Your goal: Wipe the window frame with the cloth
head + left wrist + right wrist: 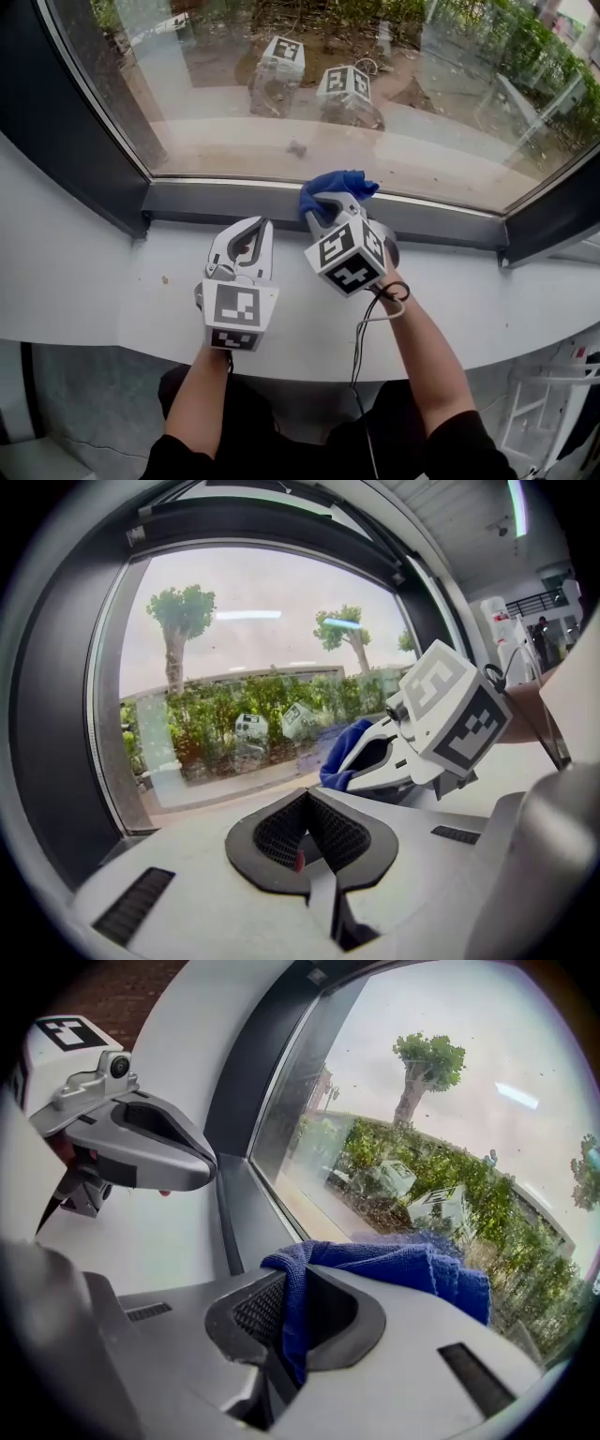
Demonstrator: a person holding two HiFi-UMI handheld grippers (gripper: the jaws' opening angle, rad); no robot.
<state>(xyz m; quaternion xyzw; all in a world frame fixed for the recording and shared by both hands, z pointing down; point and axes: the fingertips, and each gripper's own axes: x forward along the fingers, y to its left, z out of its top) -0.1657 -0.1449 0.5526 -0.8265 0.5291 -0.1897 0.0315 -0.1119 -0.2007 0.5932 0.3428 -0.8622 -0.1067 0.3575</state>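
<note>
A blue cloth [339, 181] is bunched against the grey bottom rail of the window frame [216, 199], just below the glass. My right gripper [325, 202] is shut on it; in the right gripper view the cloth [403, 1265] hangs down between the jaws and drapes over the right one. My left gripper [263, 227] rests on the white sill just left of the right one, its jaws closed tip to tip with nothing between them [307, 799]. In the left gripper view the right gripper [375, 754] with the cloth [342, 752] shows ahead to the right.
The white sill [103, 300] runs left to right, with its front edge near my arms. Dark side frames [56, 122] rise at both ends of the glass [422, 103]. A black cable [361, 337] hangs from the right gripper.
</note>
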